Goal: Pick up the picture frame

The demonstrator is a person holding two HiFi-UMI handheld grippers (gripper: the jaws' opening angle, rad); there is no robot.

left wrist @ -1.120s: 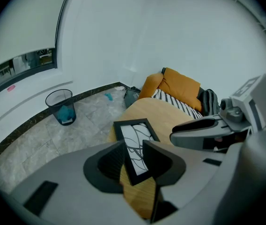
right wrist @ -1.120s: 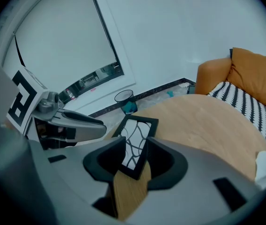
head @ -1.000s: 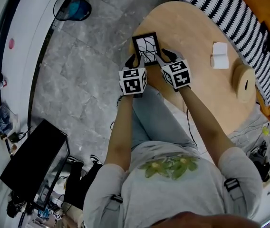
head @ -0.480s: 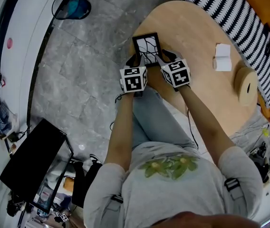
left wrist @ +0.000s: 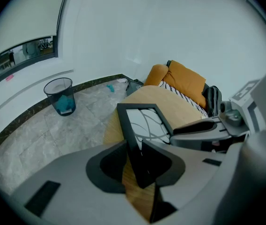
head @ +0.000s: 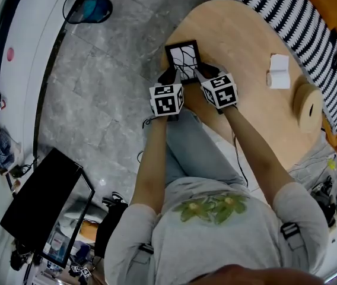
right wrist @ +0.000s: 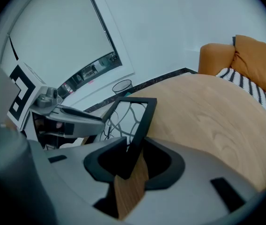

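A black picture frame (head: 183, 61) with a white line drawing lies flat near the left edge of the oval wooden table (head: 245, 40). My left gripper (head: 169, 75) is at its near left corner and my right gripper (head: 203, 73) at its near right corner. In the left gripper view the frame's left rail (left wrist: 134, 125) runs between the jaws of the left gripper (left wrist: 132, 146), which are closing. In the right gripper view the right rail (right wrist: 142, 118) sits between the closing jaws of the right gripper (right wrist: 134, 144). I see no firm press from either pair of pads.
A small white box (head: 275, 71) and a round wooden object (head: 306, 104) lie on the table's right side. A striped cushion (head: 299, 22) on an orange sofa lies beyond. A bin (head: 88, 8) and a black case (head: 44, 200) stand on the grey floor to the left.
Both grippers have sunk a little onto the frame's near corners. The frame has not moved.
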